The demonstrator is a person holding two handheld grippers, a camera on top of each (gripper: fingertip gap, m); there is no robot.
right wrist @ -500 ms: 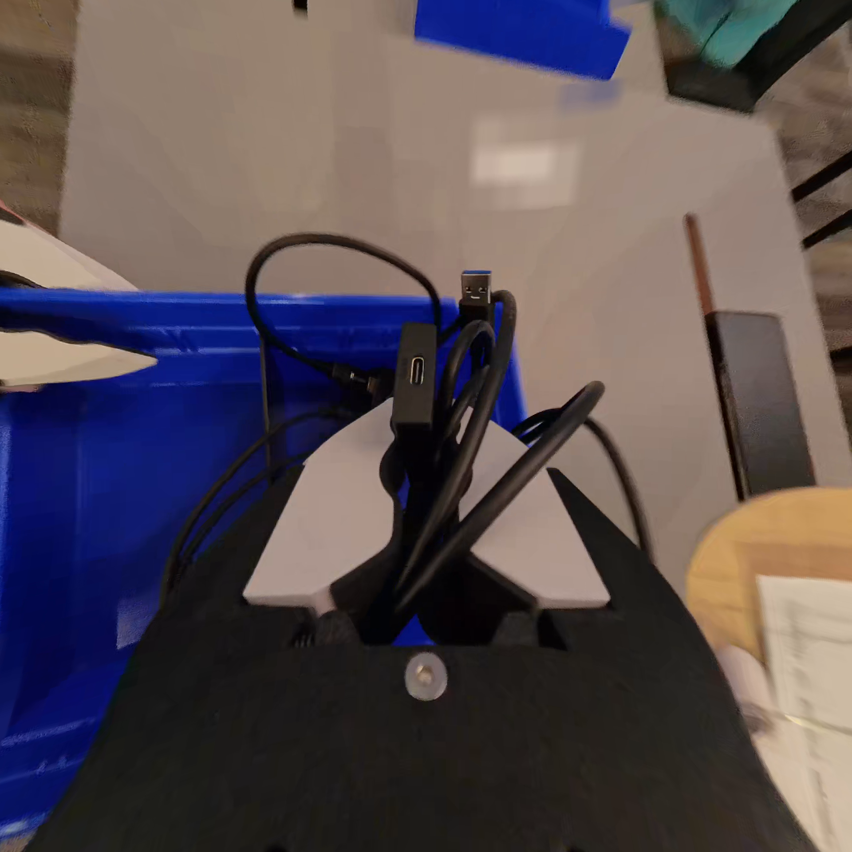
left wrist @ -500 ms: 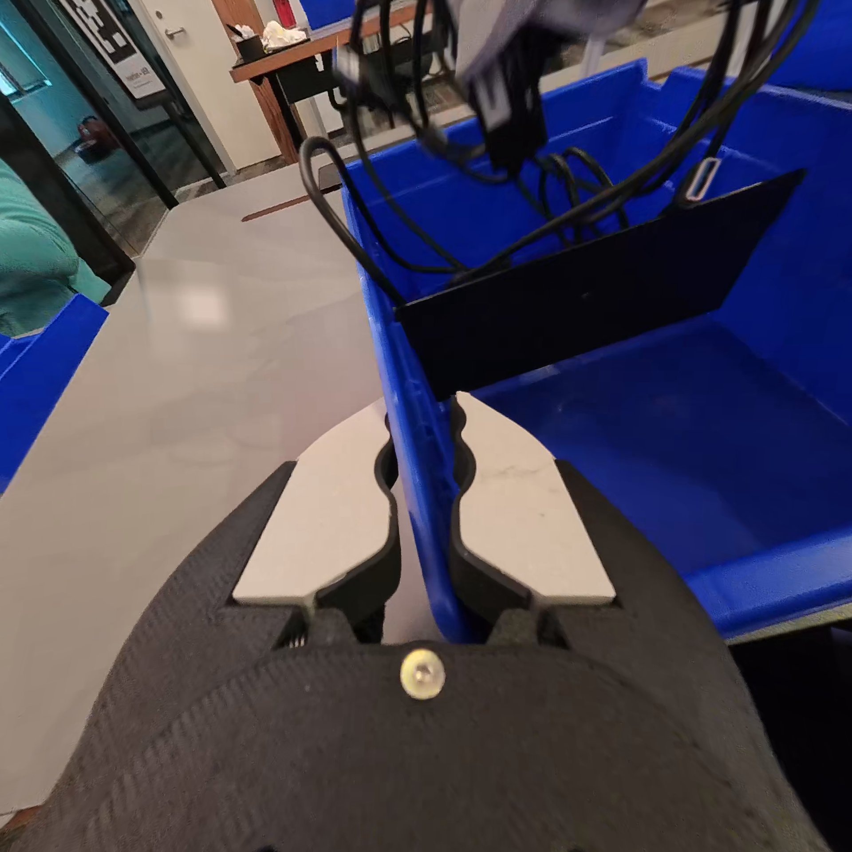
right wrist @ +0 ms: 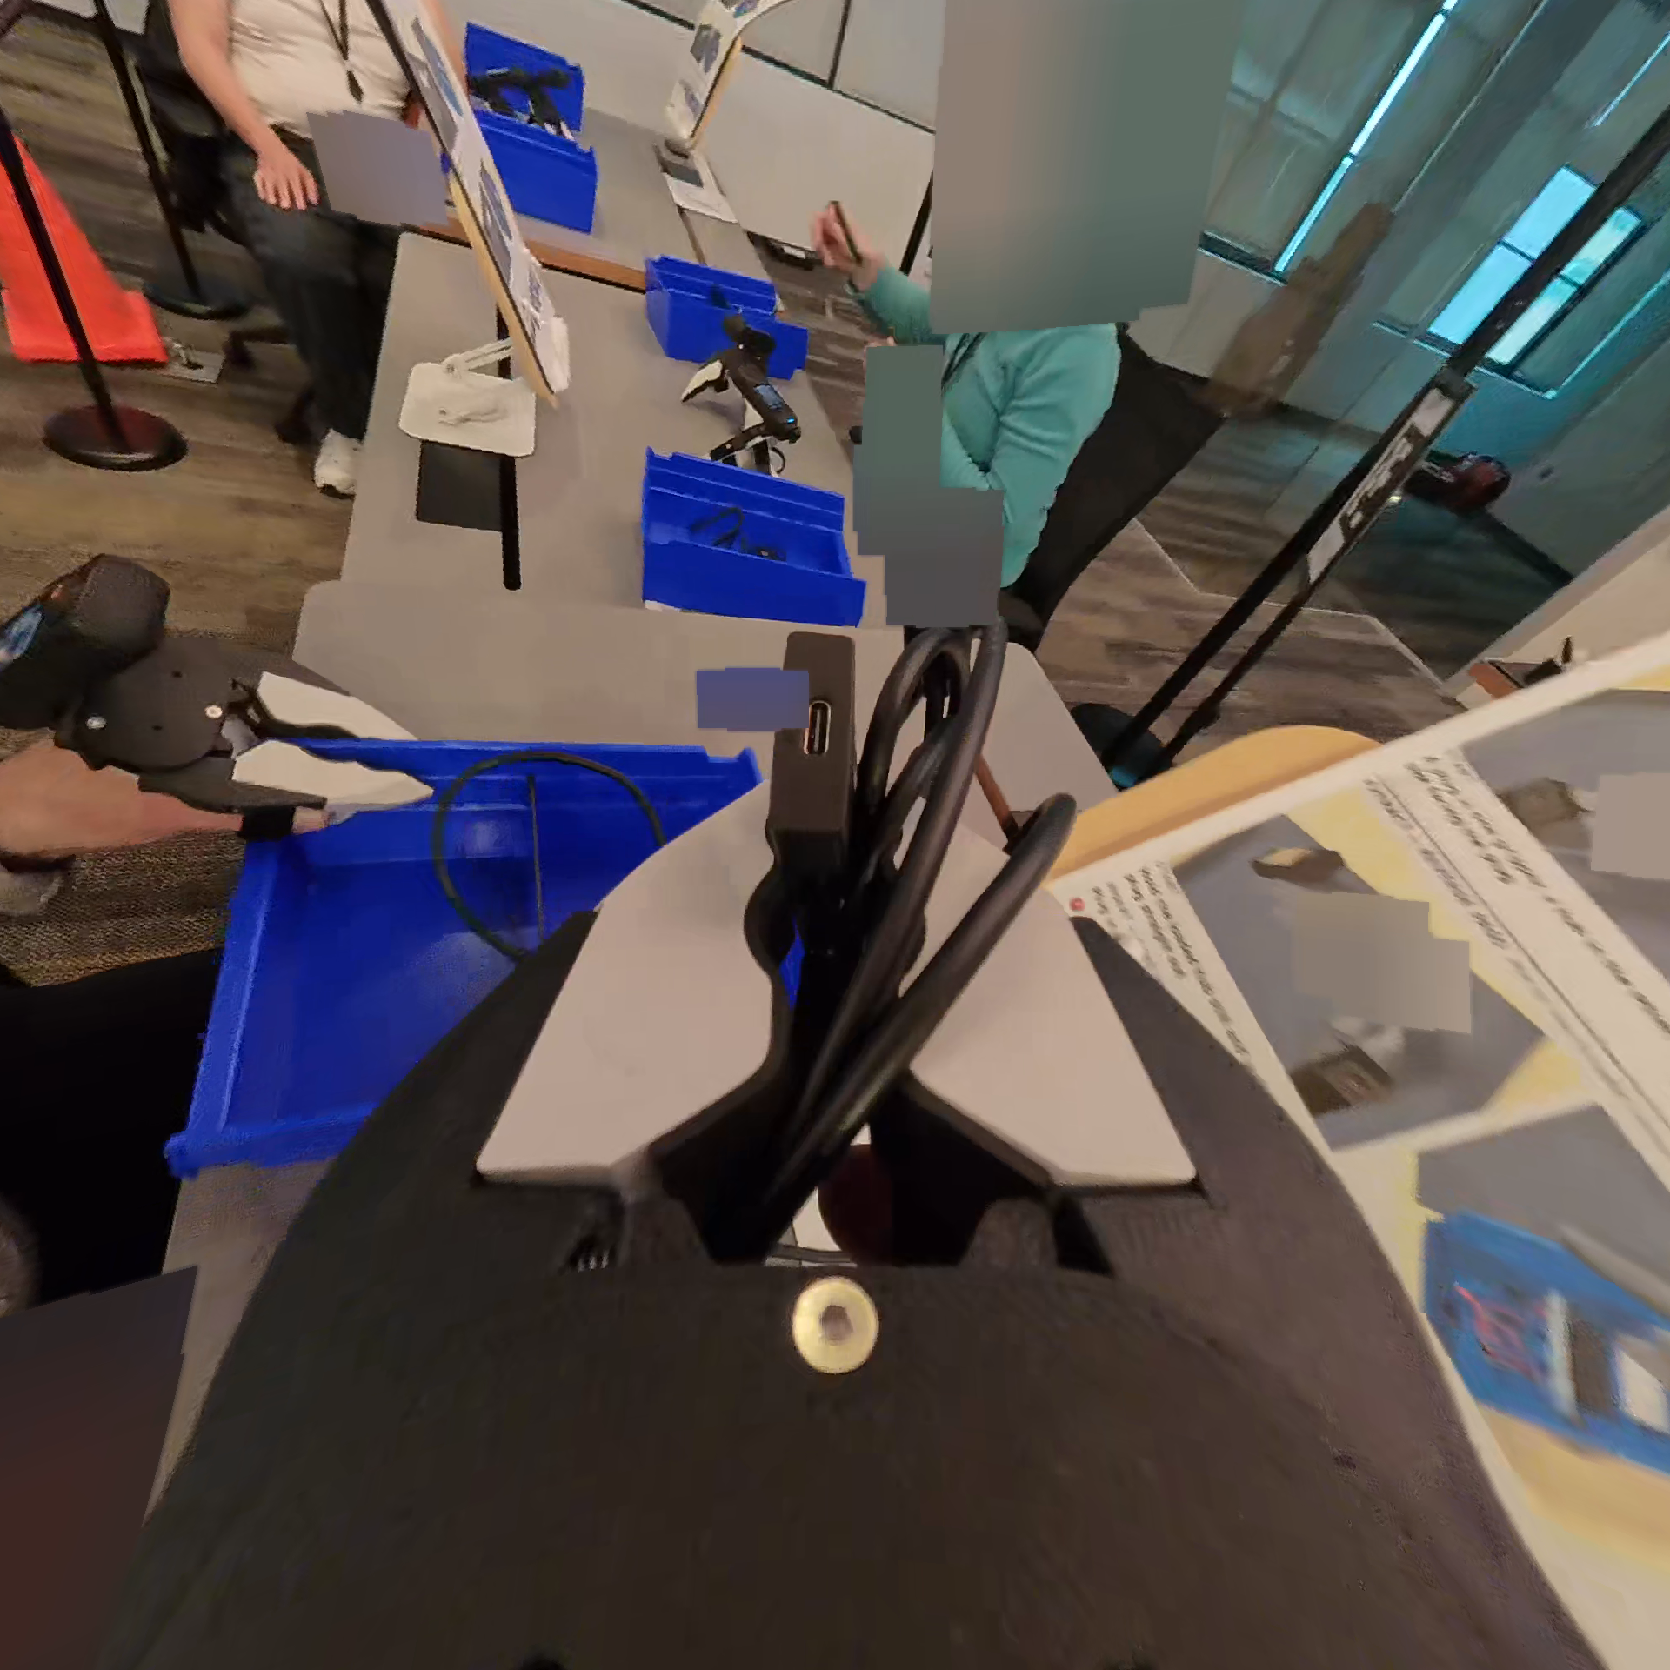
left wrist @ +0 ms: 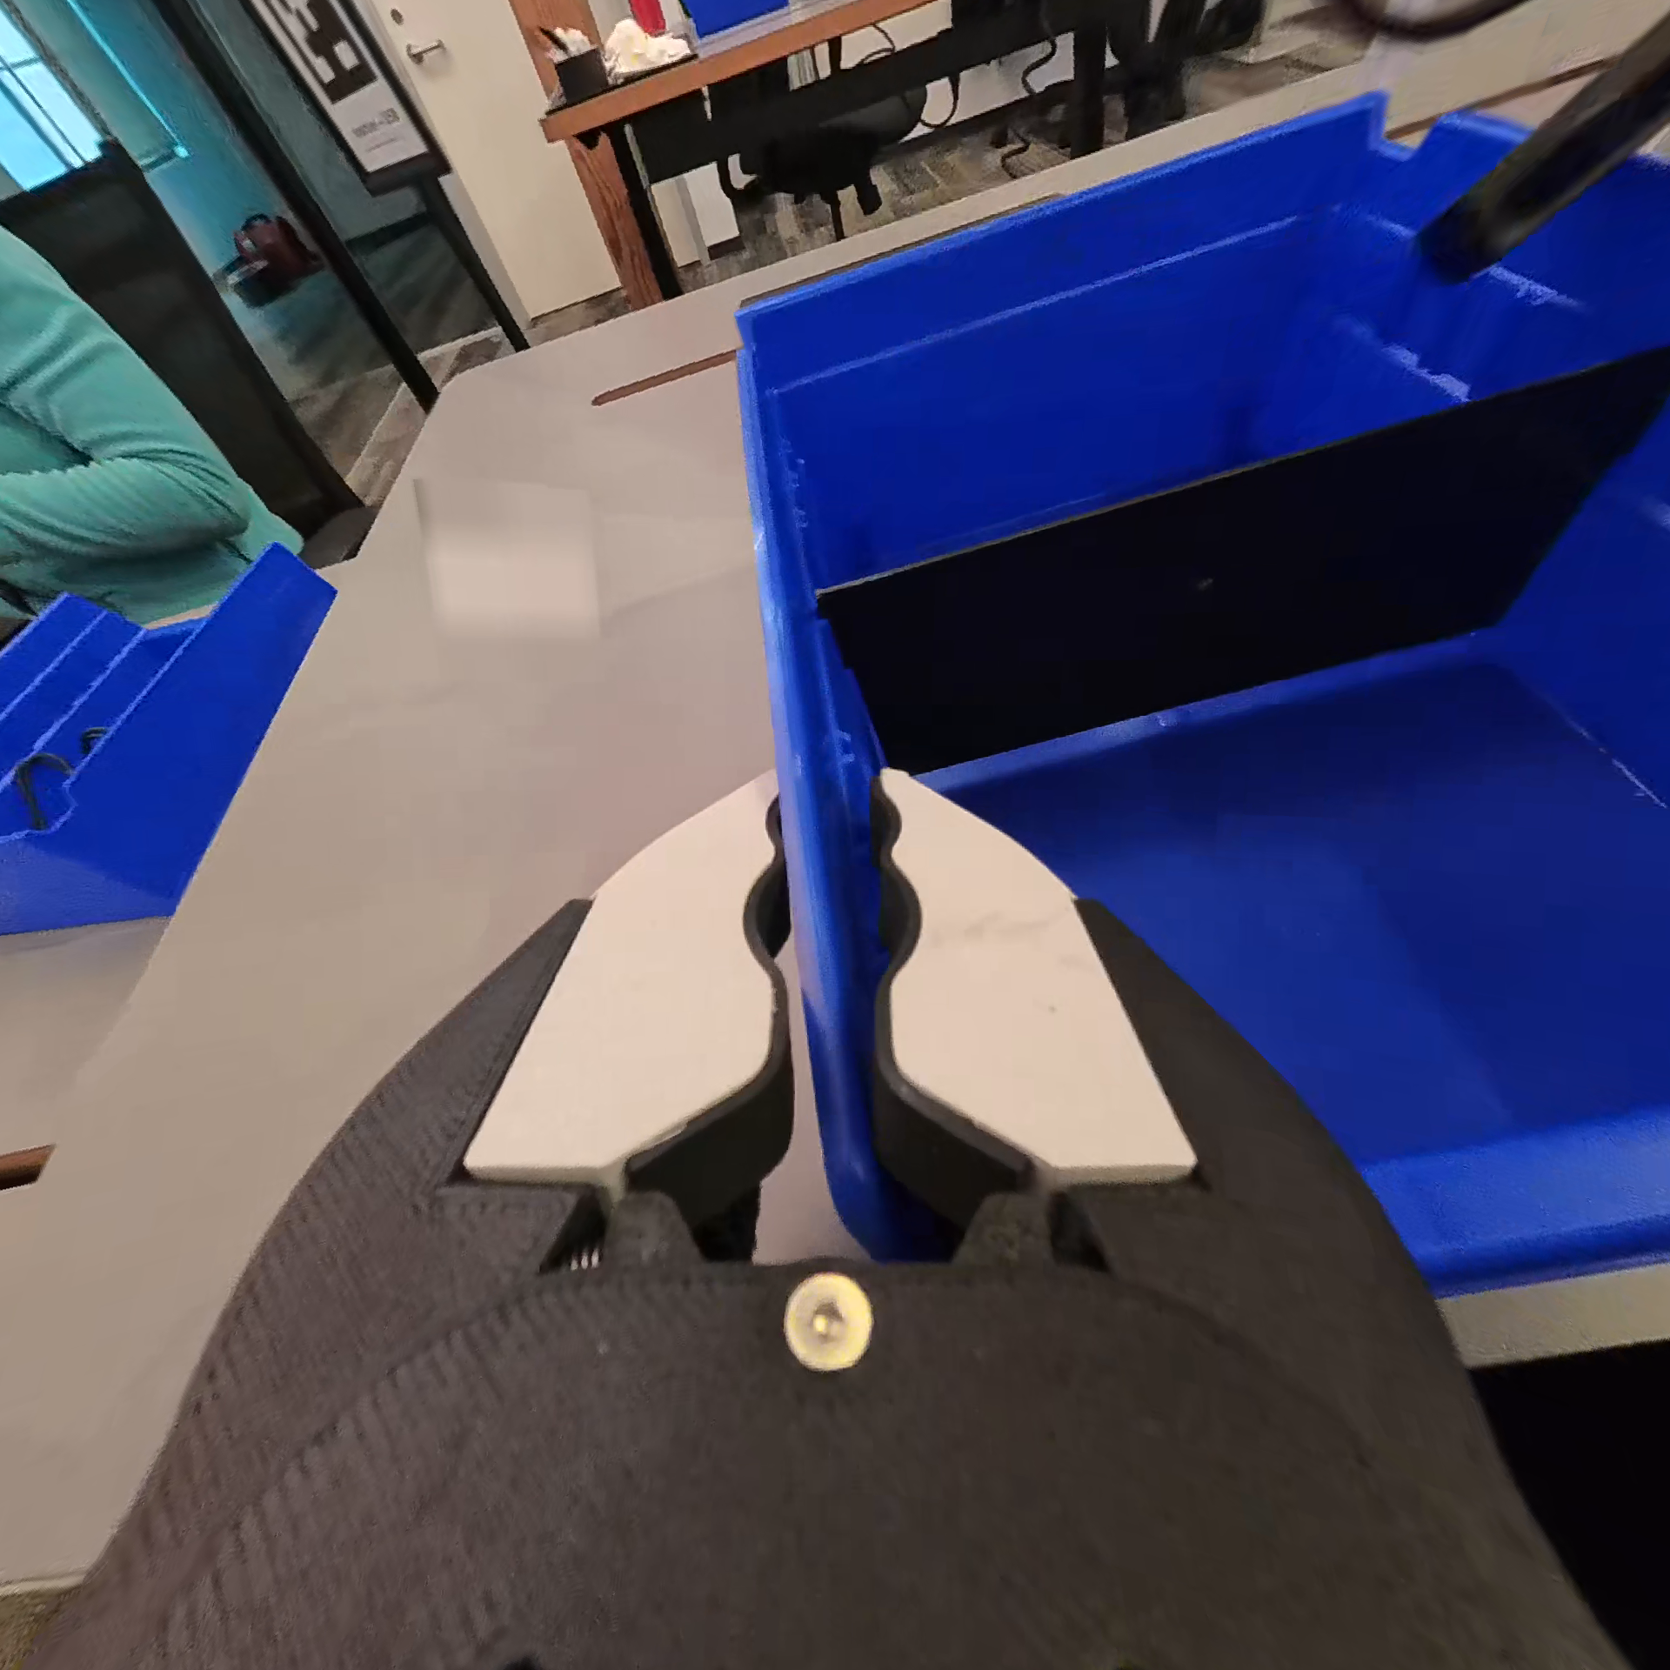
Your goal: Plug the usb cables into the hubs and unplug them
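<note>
Having been raised clear of the blue bin (right wrist: 379, 994) at lower left, the black hub (right wrist: 811, 759) and coiled cables (right wrist: 940, 813) are clamped in the right hand-held gripper (right wrist: 836, 904) at frame centre; plugging is judged next. The bin wall (left wrist: 827, 904) is pinched by the left hand-held gripper (left wrist: 830, 895).

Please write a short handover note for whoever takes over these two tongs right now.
Left tongs: shut on the side wall of the blue bin, steadying it on the grey table.
Right tongs: shut on a black USB hub and its bundled black cables, lifted above the bin.
Done: hub and cables are out of the bin.
Left: every plugging and unplugging; no connector is visibly inserted yet.
</note>
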